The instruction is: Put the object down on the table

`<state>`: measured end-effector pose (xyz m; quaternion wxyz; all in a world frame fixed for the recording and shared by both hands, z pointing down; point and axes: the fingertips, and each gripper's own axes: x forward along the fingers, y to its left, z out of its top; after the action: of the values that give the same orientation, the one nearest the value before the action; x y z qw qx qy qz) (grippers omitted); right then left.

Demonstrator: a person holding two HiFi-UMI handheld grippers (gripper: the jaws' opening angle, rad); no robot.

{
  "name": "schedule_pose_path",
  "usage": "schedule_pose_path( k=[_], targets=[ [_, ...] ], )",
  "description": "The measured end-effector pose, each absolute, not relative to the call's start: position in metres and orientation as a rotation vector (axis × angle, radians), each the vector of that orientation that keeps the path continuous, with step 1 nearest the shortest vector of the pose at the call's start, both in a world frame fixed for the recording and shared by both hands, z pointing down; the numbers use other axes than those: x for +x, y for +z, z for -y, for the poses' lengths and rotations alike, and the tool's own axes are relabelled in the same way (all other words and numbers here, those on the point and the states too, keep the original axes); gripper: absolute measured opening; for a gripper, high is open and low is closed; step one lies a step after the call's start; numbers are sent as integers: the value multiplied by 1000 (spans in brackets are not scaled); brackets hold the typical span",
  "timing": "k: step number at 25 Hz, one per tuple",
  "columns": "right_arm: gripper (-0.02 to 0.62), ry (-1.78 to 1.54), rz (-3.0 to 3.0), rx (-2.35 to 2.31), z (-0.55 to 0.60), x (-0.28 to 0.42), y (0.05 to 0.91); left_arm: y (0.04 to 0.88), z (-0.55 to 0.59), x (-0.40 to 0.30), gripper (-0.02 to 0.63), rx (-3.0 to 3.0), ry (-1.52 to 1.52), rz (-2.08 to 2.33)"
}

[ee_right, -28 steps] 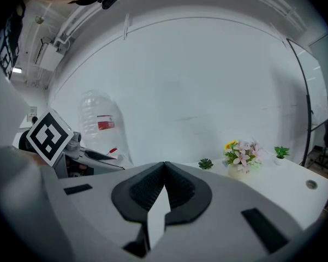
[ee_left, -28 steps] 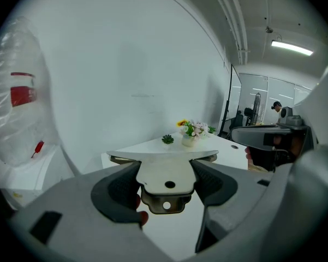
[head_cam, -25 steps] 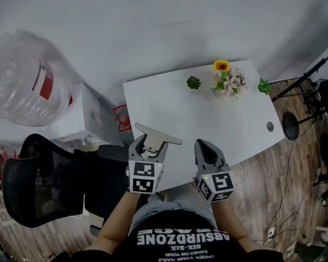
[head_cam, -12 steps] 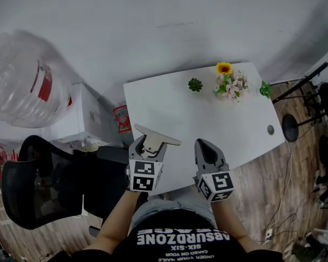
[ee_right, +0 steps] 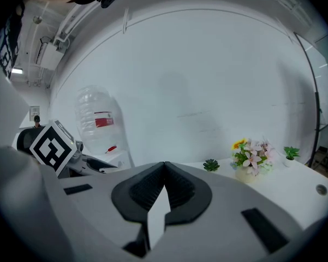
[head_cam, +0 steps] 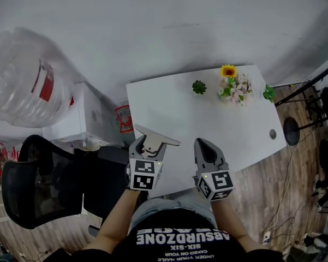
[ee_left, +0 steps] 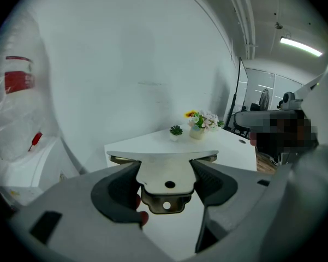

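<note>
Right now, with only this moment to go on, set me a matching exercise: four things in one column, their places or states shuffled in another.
Things:
1. left gripper
2. right gripper
3. flower bouquet
4. water jug

Places or states:
A. shut, nothing between the jaws
B. on the far side of the white table
C. off the table, at the left
D. shut on the T-shaped metal plate

Pairs: 1-D, 2-A, 3-B, 4-C.
</note>
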<state>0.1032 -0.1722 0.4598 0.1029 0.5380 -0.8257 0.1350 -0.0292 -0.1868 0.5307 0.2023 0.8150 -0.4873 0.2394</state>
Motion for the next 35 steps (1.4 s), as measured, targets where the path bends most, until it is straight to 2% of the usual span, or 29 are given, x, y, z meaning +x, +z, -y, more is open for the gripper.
schedule_pose_path(
  k=[35],
  targets=[
    [-2,418,2437,1540,215,105,467,577,218,-18,297,2228,755,1300]
  ],
)
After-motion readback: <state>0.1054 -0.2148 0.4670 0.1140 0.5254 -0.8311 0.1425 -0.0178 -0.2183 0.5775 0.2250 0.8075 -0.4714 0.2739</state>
